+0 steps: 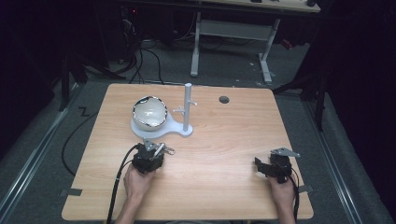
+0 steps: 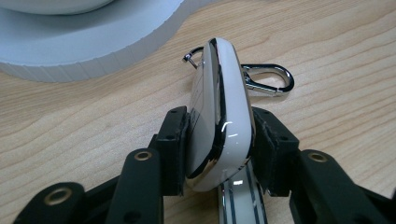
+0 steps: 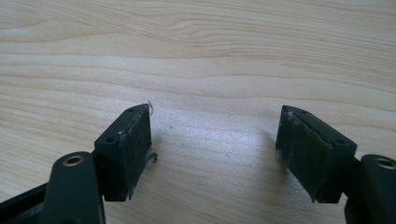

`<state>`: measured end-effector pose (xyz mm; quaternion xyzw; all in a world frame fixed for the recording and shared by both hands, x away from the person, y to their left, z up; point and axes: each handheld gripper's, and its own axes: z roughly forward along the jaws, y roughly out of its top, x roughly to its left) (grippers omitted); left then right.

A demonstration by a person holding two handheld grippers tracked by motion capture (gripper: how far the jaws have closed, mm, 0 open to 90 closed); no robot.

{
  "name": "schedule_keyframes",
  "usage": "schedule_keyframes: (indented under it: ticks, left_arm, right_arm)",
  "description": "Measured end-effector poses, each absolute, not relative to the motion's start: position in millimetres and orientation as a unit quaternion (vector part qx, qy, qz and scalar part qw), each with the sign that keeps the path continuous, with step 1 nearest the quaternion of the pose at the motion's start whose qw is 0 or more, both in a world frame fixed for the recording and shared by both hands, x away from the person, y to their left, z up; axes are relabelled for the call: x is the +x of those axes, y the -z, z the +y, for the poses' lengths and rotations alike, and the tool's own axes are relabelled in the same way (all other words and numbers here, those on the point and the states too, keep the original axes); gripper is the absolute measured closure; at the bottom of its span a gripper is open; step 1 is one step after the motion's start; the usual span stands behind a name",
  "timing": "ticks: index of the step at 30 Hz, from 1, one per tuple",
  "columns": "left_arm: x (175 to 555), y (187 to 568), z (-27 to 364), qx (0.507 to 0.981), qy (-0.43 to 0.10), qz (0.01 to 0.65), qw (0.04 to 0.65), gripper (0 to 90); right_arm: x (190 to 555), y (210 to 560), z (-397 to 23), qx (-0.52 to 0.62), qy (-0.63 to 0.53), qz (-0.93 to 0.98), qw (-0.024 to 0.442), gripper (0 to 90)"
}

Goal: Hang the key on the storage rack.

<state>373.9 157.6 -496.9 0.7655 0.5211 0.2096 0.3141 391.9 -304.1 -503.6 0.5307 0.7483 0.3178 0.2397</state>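
A white, chrome-edged key fob (image 2: 224, 88) stands on its edge on the wooden table, with a silver carabiner clip (image 2: 268, 79) lying behind it. My left gripper (image 2: 219, 140) is shut on the fob, one black pad pressed on each flat side. In the high view this gripper (image 1: 156, 151) sits just in front of the white stand base (image 1: 175, 128), with the clip (image 1: 168, 150) at its tip. My right gripper (image 3: 215, 144) rests open over bare wood, nothing between its pads; in the high view it (image 1: 261, 167) lies near the table's front right.
The stand has an upright white post (image 1: 187, 107) with small side pegs. A round white shell with a chrome rim (image 1: 149, 112) sits on its base (image 2: 93, 42). A dark hole (image 1: 224, 99) marks the far table top. Grey tape (image 1: 71, 192) sticks at the front left edge.
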Motion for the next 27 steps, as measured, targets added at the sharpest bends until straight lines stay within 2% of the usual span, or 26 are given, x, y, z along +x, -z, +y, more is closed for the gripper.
schedule_keyframes:
  ticks: [9, 27]
  left_arm:
    - [373, 495, 161, 0.761, -0.206, 0.519, 0.331, 63.9]
    - [360, 474, 171, 0.74, -0.202, 0.51, 0.389, 64.7]
  right_arm:
    - [392, 504, -304, 0.531, -0.318, 0.748, 0.24, 26.9]
    - [392, 504, -304, 0.531, -0.318, 0.748, 0.24, 26.9]
